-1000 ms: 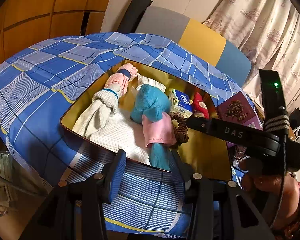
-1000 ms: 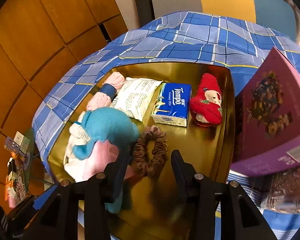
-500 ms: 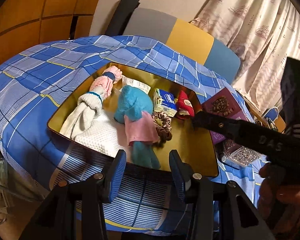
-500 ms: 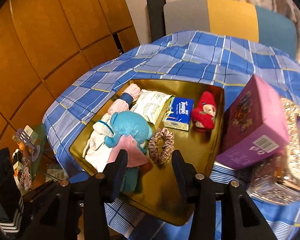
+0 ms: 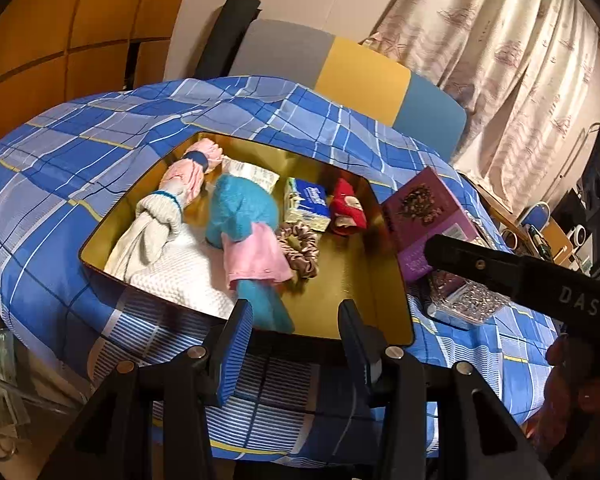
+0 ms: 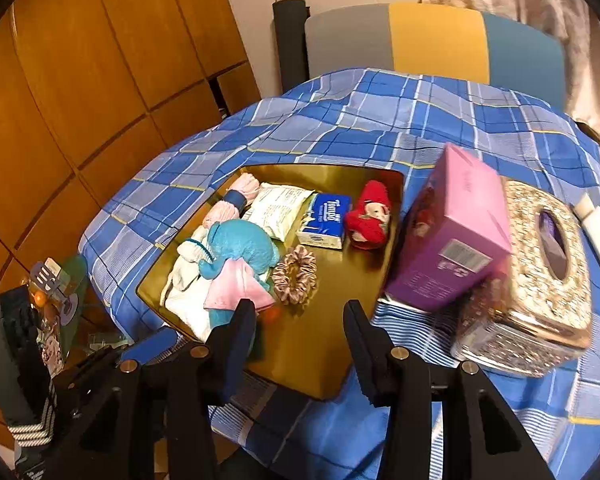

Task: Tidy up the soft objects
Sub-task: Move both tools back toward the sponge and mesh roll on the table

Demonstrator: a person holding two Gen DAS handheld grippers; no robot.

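Note:
A gold tray (image 5: pixel 340 300) (image 6: pixel 312 356) lies on the blue plaid cloth. In it are a teal plush toy (image 5: pixel 240 208) (image 6: pixel 240 242), a pink cloth (image 5: pixel 256 254) (image 6: pixel 236 286), a white towel (image 5: pixel 180 276), a pink sock (image 5: pixel 188 168), a brown scrunchie (image 5: pixel 302 250) (image 6: pixel 296 274), a blue tissue pack (image 5: pixel 310 200) (image 6: pixel 326 218), a cream packet (image 6: pixel 278 210) and a red plush (image 5: pixel 346 208) (image 6: pixel 370 216). My left gripper (image 5: pixel 296 332) is open and empty, above the tray's near edge. My right gripper (image 6: pixel 300 336) is open and empty, above the tray's near part.
A purple box (image 5: pixel 424 216) (image 6: pixel 448 236) stands right of the tray. A glittery tissue box (image 6: pixel 540 272) sits beside it. A grey, yellow and blue chair back (image 6: pixel 432 40) is behind the table. Wooden panels (image 6: pixel 80 80) are at the left. The right gripper's body (image 5: pixel 520 280) crosses the left wrist view.
Both grippers have pulled back and up from the tray, which now looks smaller. The right gripper has left the scrunchie lying in the tray. Both stay open.

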